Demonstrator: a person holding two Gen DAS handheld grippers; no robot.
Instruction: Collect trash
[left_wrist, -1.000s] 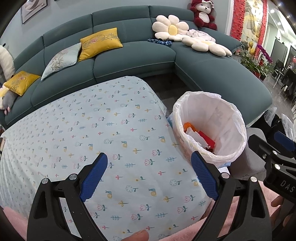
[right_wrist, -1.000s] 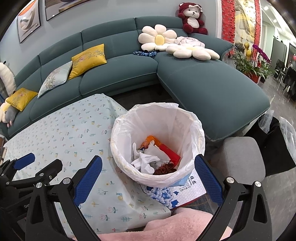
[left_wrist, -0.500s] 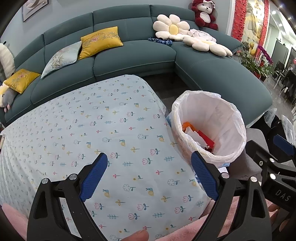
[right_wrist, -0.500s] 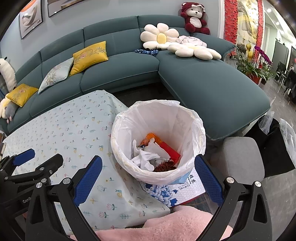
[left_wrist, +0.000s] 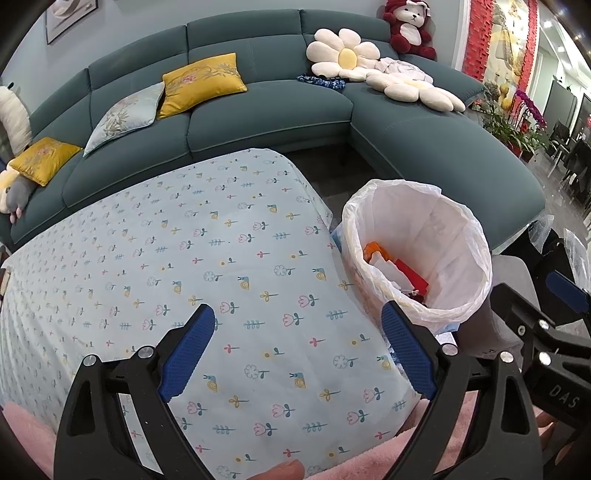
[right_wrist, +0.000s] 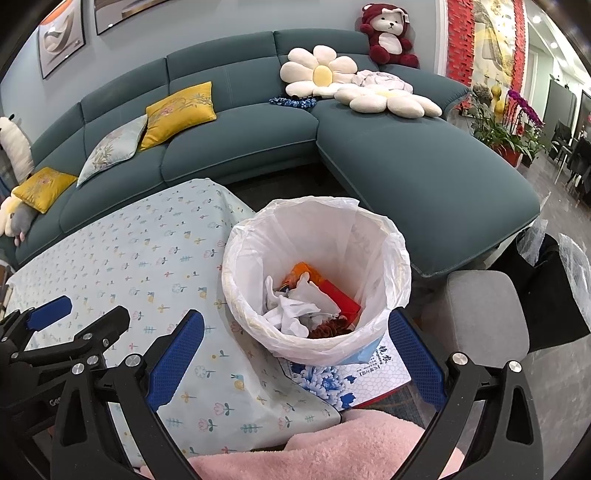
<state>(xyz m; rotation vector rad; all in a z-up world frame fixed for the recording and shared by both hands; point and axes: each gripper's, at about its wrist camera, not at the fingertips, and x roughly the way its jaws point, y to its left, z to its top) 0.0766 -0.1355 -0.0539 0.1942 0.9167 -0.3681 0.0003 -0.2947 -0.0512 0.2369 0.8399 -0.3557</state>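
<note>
A bin lined with a white bag (right_wrist: 373, 236) (left_wrist: 458, 221) stands at the right end of the table. Inside lie crumpled white paper (right_wrist: 295, 306), an orange wrapper (right_wrist: 301, 269), a red packet (right_wrist: 341, 299) and a brown scrap (right_wrist: 328, 326). My right gripper (right_wrist: 291, 354) is open and empty, just in front of and above the bin. My left gripper (left_wrist: 297, 350) is open and empty over the flowered tablecloth (left_wrist: 184, 258), left of the bin. No loose trash shows on the cloth.
A teal corner sofa (left_wrist: 258, 110) with yellow cushions, flower pillows and a red teddy runs behind the table. A blue-and-white box (right_wrist: 354, 380) lies under the bin. A grey stool (right_wrist: 480, 314) stands to its right. Pink fleece (right_wrist: 332, 443) fills the near edge.
Both grippers have drifted slightly; the bin and table sit a little lower and nearer in both views. Both stay open and empty.
</note>
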